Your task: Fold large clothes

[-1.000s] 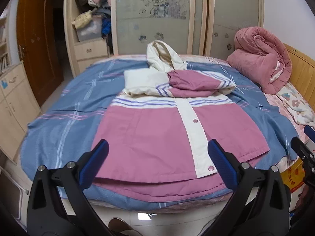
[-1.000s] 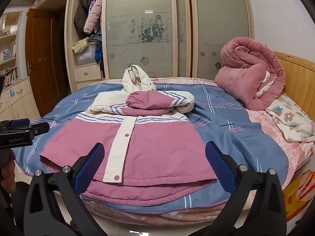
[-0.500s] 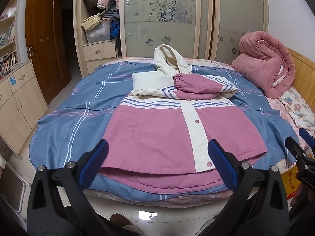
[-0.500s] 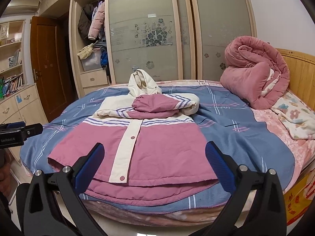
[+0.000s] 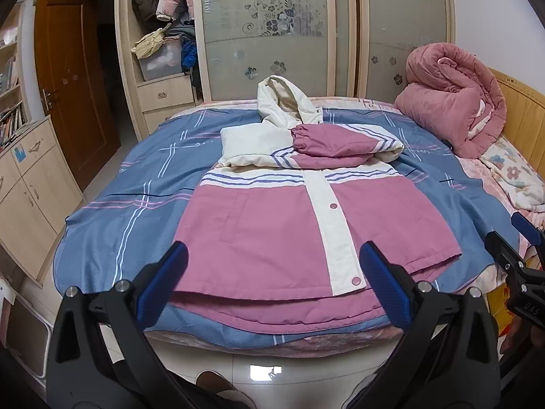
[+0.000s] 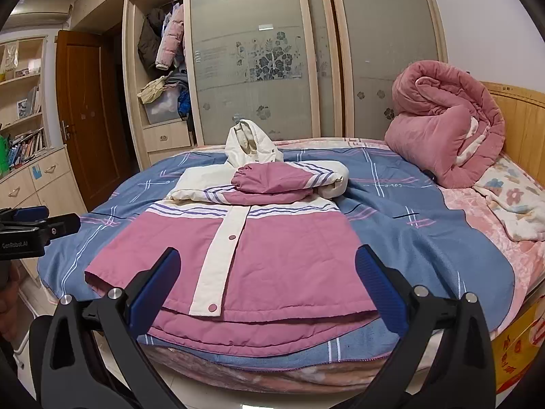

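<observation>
Jacket (image 5: 289,225) chest under sleeves (hidden)

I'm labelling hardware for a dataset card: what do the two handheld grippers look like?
Both look alike. The left gripper and the right gripper each have a matte black frame with cut-out openings, silver round bolt heads at the joints, and two long fingers faced with ribbed blue pads. Seen from the other side, the left gripper's black body carries small pale lettering. No cables show.
</observation>
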A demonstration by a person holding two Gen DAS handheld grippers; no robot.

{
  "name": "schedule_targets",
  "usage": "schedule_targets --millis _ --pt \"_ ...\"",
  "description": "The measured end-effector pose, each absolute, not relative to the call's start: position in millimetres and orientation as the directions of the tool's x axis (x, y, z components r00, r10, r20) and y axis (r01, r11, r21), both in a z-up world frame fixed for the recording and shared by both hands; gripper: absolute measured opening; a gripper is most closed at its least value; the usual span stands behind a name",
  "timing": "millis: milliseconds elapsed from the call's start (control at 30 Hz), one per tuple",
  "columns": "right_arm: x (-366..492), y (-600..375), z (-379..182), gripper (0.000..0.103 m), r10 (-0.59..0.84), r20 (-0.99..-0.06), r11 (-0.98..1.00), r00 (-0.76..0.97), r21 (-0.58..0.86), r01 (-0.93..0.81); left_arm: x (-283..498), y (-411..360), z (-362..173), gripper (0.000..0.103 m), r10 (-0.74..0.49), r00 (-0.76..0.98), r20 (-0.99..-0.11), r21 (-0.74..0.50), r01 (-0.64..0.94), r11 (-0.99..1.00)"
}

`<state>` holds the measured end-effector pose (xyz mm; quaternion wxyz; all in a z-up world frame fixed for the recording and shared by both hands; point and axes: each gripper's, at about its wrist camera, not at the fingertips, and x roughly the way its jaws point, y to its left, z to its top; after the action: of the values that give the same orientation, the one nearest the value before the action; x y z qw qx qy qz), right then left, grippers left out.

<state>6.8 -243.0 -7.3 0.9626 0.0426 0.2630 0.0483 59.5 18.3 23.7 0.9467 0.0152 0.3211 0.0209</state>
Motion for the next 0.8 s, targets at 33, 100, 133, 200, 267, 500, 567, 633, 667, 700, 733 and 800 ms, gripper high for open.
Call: schedule_targets --millis 33,100,133,200,267,500,567,633,667,700,733,800 --pt "8.4 -243.7 -9.3 0.102 0.117 -0.503 0.991 0.856 0.110 -0.070 61.8 17.8 22.6 0.101 0.046 0.790 -0.612 0.041 -0.026 0.999" --pt "11.8 -245.1 -13.1 0.102 0.120 -0.504 0.991 0.855 0.116 -0.070 68.5 16.8 20.1 0.101 0.033 0.779 -0.626 0.033 -0.016 0.999" --pt "13.1 -245.7 -14.8 0.102 0.123 -0.502 0.990 0.856 0.120 -0.072 73.7 17.1 19.7 0.101 0.015 0.775 -0.632 0.020 -0.003 1.000" --pt "16.2 -247.8 -20.0 0.102 0.144 -0.482 0.987 0.864 0.136 -0.088 82.4 18.4 19.9 0.101 -0.040 0.782 -0.622 -0.021 0.034 0.999" --pt "20.2 -249.3 -27.4 0.102 0.157 -0.454 0.984 0.877 0.142 -0.103 95.7 22.0 21.4 0.101 -0.165 0.793 -0.587 -0.104 0.128 0.986" --pt "41.7 -250.6 -77.0 0.102 0.182 -0.388 0.978 0.904 0.168 -0.124 195.2 26.8 19.3 0.101 -0.304 0.674 -0.673 -0.243 0.188 0.952" --pt "46.5 -248.7 -96.4 0.102 0.178 -0.391 0.979 0.903 0.163 -0.123 234.9 28.1 16.7 0.101 -0.335 0.634 -0.697 -0.278 0.191 0.941" --pt "51.3 -246.9 -109.9 0.102 0.193 -0.408 0.977 0.892 0.167 -0.135 277.2 28.4 11.9 0.101 -0.359 0.596 -0.718 -0.312 0.185 0.932" --pt "56.0 -245.9 -116.8 0.102 0.211 -0.434 0.973 0.876 0.180 -0.145 295.0 28.1 9.2 0.101 -0.370 0.583 -0.724 -0.326 0.184 0.927" --pt "59.7 -245.5 -119.9 0.102 0.229 -0.451 0.968 0.863 0.195 -0.156 313.5 26.6 6.3 0.101 -0.378 0.569 -0.730 -0.336 0.182 0.924" --pt "61.7 -244.9 -121.2 0.102 0.248 -0.453 0.963 0.856 0.209 -0.168 336.9 24.0 1.1 0.101 -0.391 0.549 -0.739 -0.349 0.185 0.919" --pt "63.1 -241.5 -120.1 0.102 0.267 -0.436 0.960 0.860 0.198 -0.198 375.1 17.1 -8.2 0.101 -0.394 0.521 -0.757 -0.346 0.191 0.919"
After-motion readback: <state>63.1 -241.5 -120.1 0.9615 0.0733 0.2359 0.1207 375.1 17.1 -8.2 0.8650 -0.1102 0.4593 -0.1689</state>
